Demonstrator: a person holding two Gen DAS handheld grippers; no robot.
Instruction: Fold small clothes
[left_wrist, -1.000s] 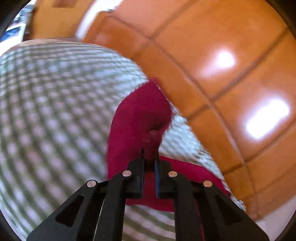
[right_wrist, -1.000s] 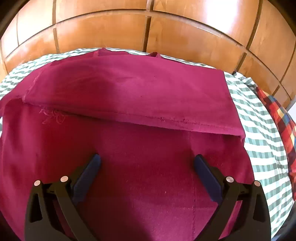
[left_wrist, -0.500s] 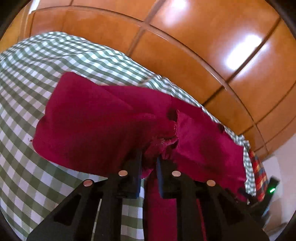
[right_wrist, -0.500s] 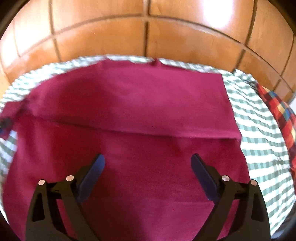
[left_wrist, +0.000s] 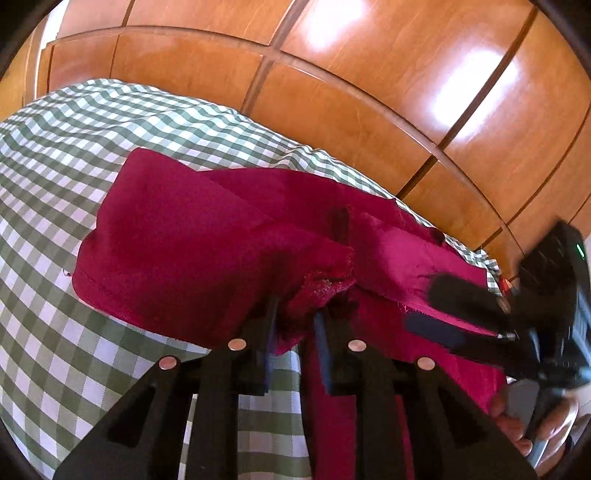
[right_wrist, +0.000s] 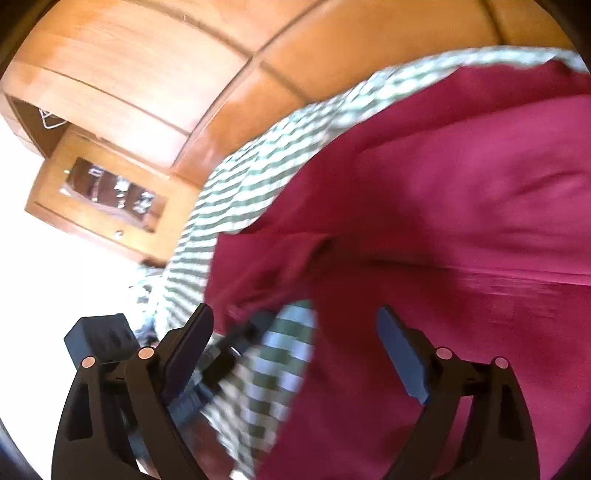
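Crimson cloth (left_wrist: 192, 236) part-folded on checked bedcover (left_wrist: 66, 177), left gripper (left_wrist: 295, 325) jaws just easing apart, frayed corner between them, right gripper (right_wrist: 295, 343) wide open, narrowing slightly, empty, bare checks at left, wooden panelling (left_wrist: 369, 74) beyond the far edge.

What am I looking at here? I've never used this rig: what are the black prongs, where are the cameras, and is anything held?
There is no robot arm. A person carries a two-finger gripper in each hand, and each gripper has a fisheye camera looking along its fingers. One picture is from the left gripper, the other from the right gripper, so the black prongs are the fingers. A dark red cloth, partly folded, lies on a green checked sheet in front of wooden panels. The left jaws have just been opening with a bunched cloth edge between them; I cannot tell whether they still pinch it. The right jaws have just been closing slightly but stand wide, holding nothing.
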